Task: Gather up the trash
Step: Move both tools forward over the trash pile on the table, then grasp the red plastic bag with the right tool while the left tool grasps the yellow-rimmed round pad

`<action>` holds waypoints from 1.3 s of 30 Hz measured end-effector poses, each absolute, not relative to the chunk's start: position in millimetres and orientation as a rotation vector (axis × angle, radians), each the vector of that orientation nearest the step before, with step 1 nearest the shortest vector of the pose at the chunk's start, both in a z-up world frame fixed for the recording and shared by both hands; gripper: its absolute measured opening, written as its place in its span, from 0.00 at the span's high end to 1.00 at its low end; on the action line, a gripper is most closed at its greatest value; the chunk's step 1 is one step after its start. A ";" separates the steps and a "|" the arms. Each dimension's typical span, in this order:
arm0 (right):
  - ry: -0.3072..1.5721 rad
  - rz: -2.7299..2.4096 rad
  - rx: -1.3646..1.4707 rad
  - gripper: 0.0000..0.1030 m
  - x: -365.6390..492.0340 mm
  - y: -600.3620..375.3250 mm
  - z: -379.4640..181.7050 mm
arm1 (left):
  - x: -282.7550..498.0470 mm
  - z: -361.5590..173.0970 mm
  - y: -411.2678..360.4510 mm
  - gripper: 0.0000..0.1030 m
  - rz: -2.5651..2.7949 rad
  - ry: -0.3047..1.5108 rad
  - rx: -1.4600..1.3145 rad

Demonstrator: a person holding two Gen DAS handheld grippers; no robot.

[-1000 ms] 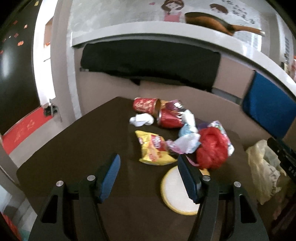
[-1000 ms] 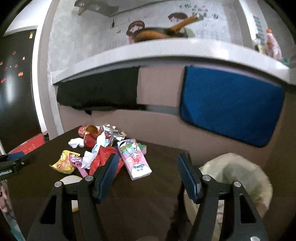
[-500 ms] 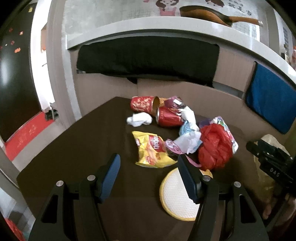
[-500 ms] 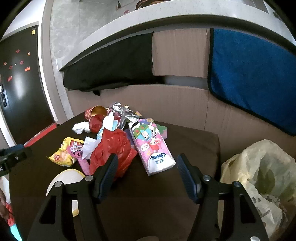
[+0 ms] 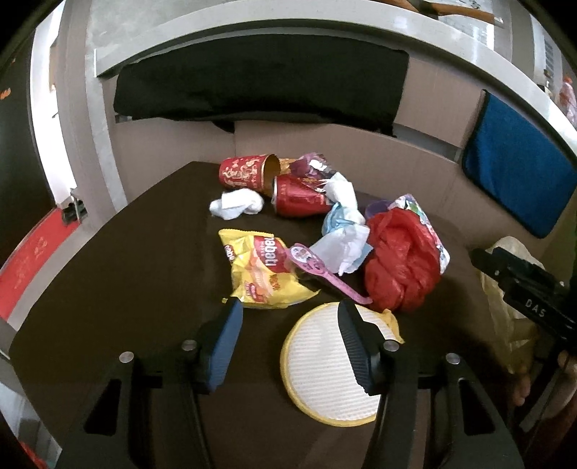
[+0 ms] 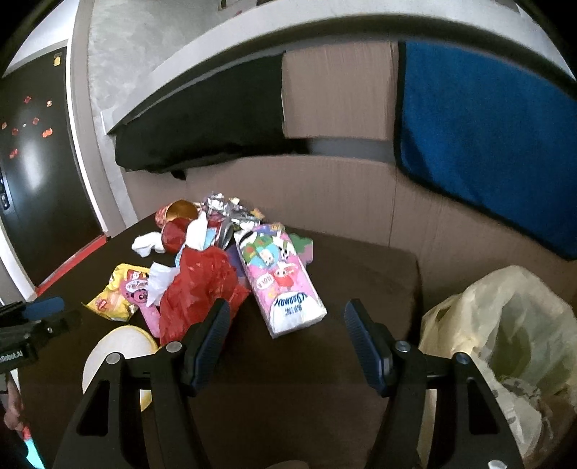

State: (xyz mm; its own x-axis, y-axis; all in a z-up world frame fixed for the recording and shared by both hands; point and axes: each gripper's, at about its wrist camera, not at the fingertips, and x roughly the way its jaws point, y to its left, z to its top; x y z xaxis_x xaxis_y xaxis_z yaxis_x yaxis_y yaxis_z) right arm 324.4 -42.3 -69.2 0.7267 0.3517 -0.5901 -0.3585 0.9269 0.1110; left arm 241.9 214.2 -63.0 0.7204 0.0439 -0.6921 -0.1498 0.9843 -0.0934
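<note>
None of the trash is collected yet, it seems. On the dark table (image 5: 126, 288) the heap sits toward the far edge: red plastic bag (image 5: 400, 259), yellow snack packet (image 5: 263, 274), 2 red cups (image 5: 249, 173). Left gripper (image 5: 288, 310) has just been narrowing, nothing between; right gripper (image 6: 285, 310) gapes empty beside the yellowish trash bag (image 6: 505, 324) off the table's right edge.

Both views are strongly fisheye: black vignette fills the corners, and the straight counter edge (image 5: 274, 25) bows into an arc across the top. Light is soft, even daylight with faint shadows; the dark table (image 5: 137, 259) reads underexposed, its surface detail lost. The glossy black door (image 6: 32, 155) at the left of the right wrist view carries a pale glare patch. The centre is fairly sharp, with print on the yellow snack bag (image 5: 263, 270) legible, while the edges smear, and the blue cloth (image 6: 479, 137) at upper right looks soft and slightly motion-blurred
</note>
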 end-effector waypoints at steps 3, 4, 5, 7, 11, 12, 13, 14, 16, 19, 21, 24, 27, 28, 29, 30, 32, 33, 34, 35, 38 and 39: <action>0.668 0.406 -0.001 0.39 330.3 -38.9 -70.4 | 244.5 -64.1 219.3 0.46 0.098 0.780 -0.155; 0.664 0.405 -0.004 0.39 330.1 -37.7 -70.0 | 245.4 -64.3 220.7 0.46 0.109 0.782 -0.151; 0.656 0.401 -0.013 0.39 329.9 -35.4 -69.0 | 246.1 -65.0 222.6 0.46 0.116 0.783 -0.152; 0.653 0.402 -0.022 0.39 329.4 -32.3 -69.1 | 247.4 -66.9 227.3 0.46 0.115 0.790 -0.165; 0.672 0.414 -0.025 0.39 329.2 -28.3 -71.9 | 245.7 -65.4 237.0 0.46 0.097 0.783 -0.190; 0.677 0.415 -0.025 0.39 329.2 -28.0 -72.2 | 243.8 -63.8 239.5 0.46 0.095 0.773 -0.195; 0.680 0.416 -0.024 0.39 328.9 -28.3 -72.1 | 241.9 -61.6 242.8 0.46 0.091 0.762 -0.200; 0.680 0.413 -0.024 0.39 328.8 -28.5 -71.3 | 240.9 -60.0 245.4 0.46 0.088 0.753 -0.205; 0.674 0.407 -0.032 0.39 327.9 -28.2 -70.1 | 239.3 -57.5 251.5 0.46 0.086 0.733 -0.218; 0.670 0.412 -0.039 0.39 327.7 -24.9 -69.2 | 239.1 -57.5 260.2 0.46 0.057 0.719 -0.268; 0.686 0.427 -0.046 0.39 330.3 -19.2 -71.4 | 238.9 -60.5 261.5 0.46 0.023 0.724 -0.297; 0.718 0.439 -0.043 0.41 338.3 -9.3 -76.5 | 237.1 -67.7 253.6 0.46 -0.013 0.748 -0.274; 0.696 0.493 0.026 0.42 336.0 -5.8 -70.3 | 232.9 -73.4 245.4 0.46 -0.038 0.759 -0.239; 0.686 0.509 0.030 0.42 335.7 -0.3 -66.7 | 232.2 -74.6 243.3 0.46 -0.046 0.761 -0.232; 0.686 0.518 0.020 0.42 336.6 6.2 -64.6 | 232.0 -75.6 240.6 0.46 -0.059 0.766 -0.226; 0.697 0.532 0.005 0.42 339.2 14.9 -63.5 | 231.7 -76.6 239.2 0.46 -0.068 0.769 -0.225; 0.741 0.556 -0.032 0.42 349.7 33.6 -68.9 | 231.7 -78.4 234.9 0.46 -0.093 0.780 -0.230; 0.780 0.549 -0.062 0.43 357.3 42.1 -76.0 | 231.4 -79.1 233.3 0.46 -0.107 0.785 -0.238; 0.814 0.544 -0.079 0.46 361.7 46.2 -82.3 | 231.4 -80.4 232.7 0.46 -0.120 0.792 -0.247; 0.846 0.565 -0.069 0.50 366.0 47.5 -87.3 | 231.9 -81.7 232.8 0.46 -0.129 0.800 -0.259; 0.835 0.611 -0.012 0.89 357.4 33.1 -79.5 | 233.4 -87.1 235.9 0.46 -0.135 0.822 -0.294; 0.812 0.597 -0.030 0.88 349.3 27.9 -73.4 | 235.1 -89.5 236.9 0.46 -0.136 0.834 -0.307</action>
